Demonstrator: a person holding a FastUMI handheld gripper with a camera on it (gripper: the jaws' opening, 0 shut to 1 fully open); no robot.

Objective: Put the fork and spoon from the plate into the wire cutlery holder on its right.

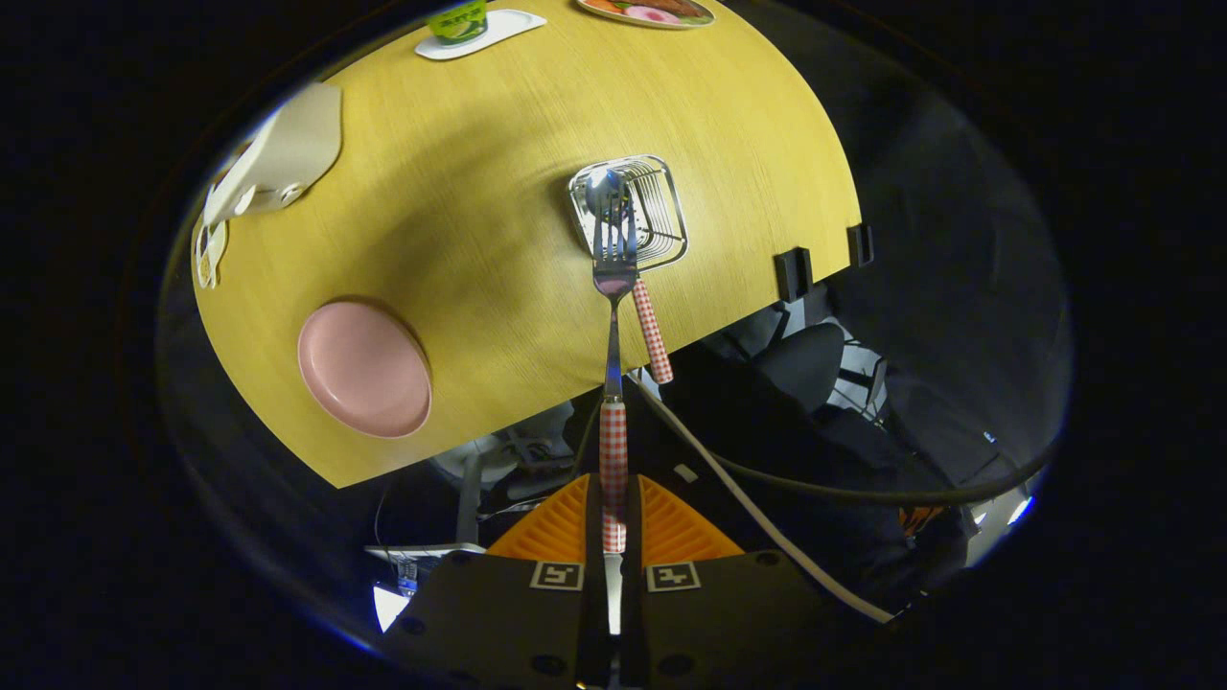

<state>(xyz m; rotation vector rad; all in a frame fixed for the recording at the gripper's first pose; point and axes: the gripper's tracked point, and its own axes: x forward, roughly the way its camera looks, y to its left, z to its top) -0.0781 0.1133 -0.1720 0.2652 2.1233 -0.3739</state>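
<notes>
You're gripping the fork by its checked handle between narrow jaws, tines hanging over the wire cutlery holder; spoon is sitting inside it, pink plate lying well apart.

No readable words, brands or numbers anywhere. Two square black-and-white coded markers on the tool's finger bases, patterns only. Printing on the green cup at the desk's far edge too small to read.
</notes>
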